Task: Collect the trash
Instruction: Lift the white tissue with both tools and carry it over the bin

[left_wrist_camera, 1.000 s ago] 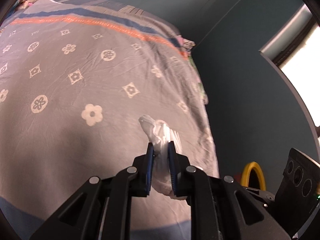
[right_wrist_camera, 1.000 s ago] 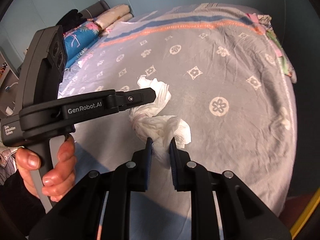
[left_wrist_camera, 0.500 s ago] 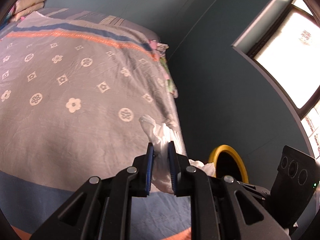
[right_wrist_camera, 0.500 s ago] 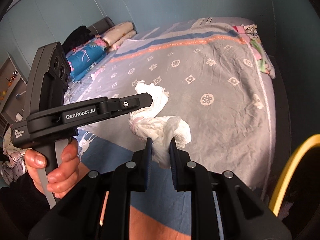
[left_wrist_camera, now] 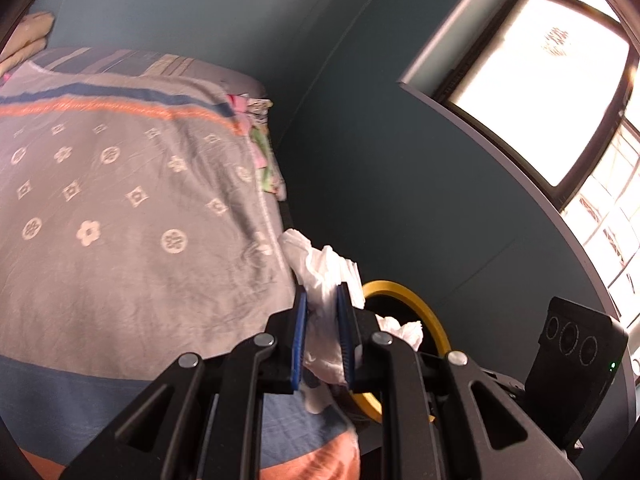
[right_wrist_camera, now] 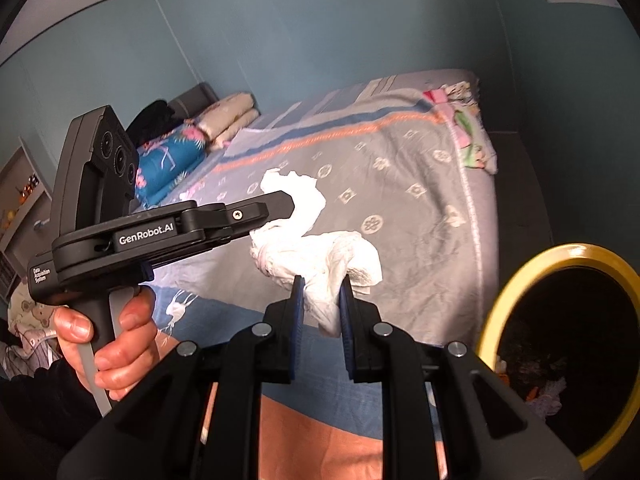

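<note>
My left gripper [left_wrist_camera: 322,300] is shut on a crumpled white tissue [left_wrist_camera: 320,264], held in the air beside the bed's right edge. My right gripper [right_wrist_camera: 322,284] is shut on another crumpled white tissue [right_wrist_camera: 320,256]. The left gripper [right_wrist_camera: 286,200] with its tissue [right_wrist_camera: 298,192] shows in the right wrist view, just left of and behind mine. A dark bin with a yellow rim [right_wrist_camera: 496,304] stands on the floor to the right of the bed; it also shows in the left wrist view [left_wrist_camera: 424,312], just beyond the tissue. Some scraps lie inside it.
The bed has a grey patterned cover [left_wrist_camera: 120,216] with orange and blue stripes. Pillows and folded bedding [right_wrist_camera: 224,116] lie at its head. A teal wall [left_wrist_camera: 380,160] and a bright window [left_wrist_camera: 560,80] are to the right. A shelf [right_wrist_camera: 20,192] stands far left.
Both grippers have moved right, off the bed, with their tissues. The yellow-rimmed bin has come further into both views and is nearer.
</note>
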### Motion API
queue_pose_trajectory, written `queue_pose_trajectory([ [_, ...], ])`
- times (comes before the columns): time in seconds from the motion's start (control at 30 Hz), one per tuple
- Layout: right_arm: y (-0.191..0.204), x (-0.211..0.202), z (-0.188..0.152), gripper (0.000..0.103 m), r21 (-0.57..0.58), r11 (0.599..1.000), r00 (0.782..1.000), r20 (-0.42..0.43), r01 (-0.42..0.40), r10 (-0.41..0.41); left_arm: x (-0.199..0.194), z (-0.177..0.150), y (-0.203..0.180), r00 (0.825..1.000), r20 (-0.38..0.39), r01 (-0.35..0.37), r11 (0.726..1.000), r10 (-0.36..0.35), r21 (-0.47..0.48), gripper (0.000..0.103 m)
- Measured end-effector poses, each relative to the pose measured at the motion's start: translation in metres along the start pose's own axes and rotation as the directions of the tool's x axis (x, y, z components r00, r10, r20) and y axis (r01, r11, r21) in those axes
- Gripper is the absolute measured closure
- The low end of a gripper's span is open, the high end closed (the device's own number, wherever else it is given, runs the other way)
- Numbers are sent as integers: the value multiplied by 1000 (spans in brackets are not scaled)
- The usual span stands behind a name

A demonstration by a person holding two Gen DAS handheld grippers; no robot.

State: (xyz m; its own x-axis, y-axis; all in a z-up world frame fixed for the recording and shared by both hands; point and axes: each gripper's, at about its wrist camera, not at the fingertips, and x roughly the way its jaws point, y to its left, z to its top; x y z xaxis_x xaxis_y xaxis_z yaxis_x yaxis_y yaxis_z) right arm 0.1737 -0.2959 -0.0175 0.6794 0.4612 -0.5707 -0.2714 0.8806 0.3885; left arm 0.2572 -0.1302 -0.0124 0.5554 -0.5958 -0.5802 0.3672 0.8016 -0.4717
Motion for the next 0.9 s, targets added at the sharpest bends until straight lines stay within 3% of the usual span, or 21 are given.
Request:
queue_pose_trajectory([
  [0.4, -61, -51, -15, 87, 90, 993, 994, 70, 81, -87, 58, -9, -57, 996, -67, 63, 997, -60, 51, 89],
  [0.9, -155, -75, -47, 86, 214, 953, 972, 53, 212, -228, 167, -34, -109, 965, -246, 123, 987, -93, 108, 85],
])
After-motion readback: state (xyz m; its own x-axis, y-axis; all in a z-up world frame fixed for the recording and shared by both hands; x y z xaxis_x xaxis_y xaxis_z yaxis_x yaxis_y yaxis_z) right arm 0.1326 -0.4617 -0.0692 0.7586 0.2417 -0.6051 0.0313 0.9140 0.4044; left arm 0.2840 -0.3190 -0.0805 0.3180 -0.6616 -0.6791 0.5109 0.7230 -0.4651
